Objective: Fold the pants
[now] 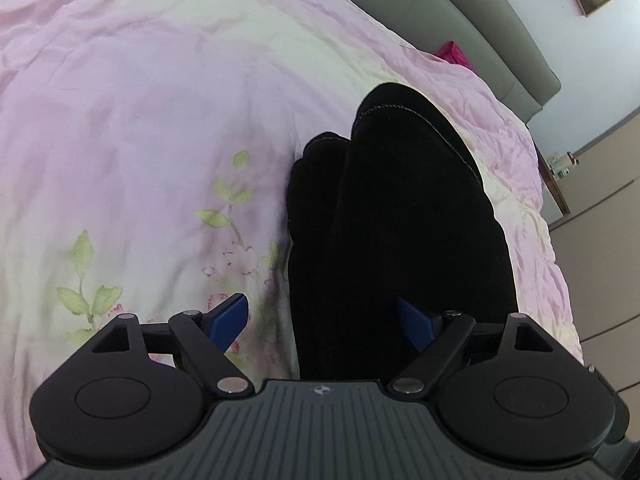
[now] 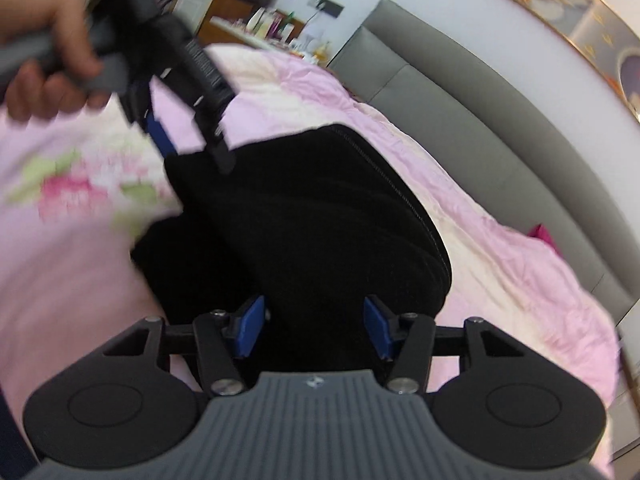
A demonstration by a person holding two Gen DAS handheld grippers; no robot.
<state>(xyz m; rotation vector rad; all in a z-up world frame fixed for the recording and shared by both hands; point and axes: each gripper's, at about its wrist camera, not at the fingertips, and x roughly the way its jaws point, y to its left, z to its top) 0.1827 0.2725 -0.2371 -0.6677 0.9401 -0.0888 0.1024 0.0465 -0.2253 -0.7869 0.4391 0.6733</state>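
Observation:
Black pants (image 1: 404,232) lie folded lengthwise on a pink floral bedspread (image 1: 140,120). In the left wrist view my left gripper (image 1: 324,320) is open, its blue pads wide apart over the near end of the pants. In the right wrist view the pants (image 2: 304,220) form a dark heap with a stitched edge on top. My right gripper (image 2: 312,328) is open, with the near edge of the pants lying between its blue pads. The left gripper (image 2: 188,128) shows there blurred at the far edge of the pants, held by a hand (image 2: 44,48).
A grey upholstered headboard (image 2: 460,120) runs along the bed's right side under a framed picture (image 2: 560,8). A magenta cloth (image 1: 454,54) lies by the headboard. A cluttered wooden desk (image 2: 256,20) stands beyond the bed. Floor (image 1: 600,260) shows past the bed's right edge.

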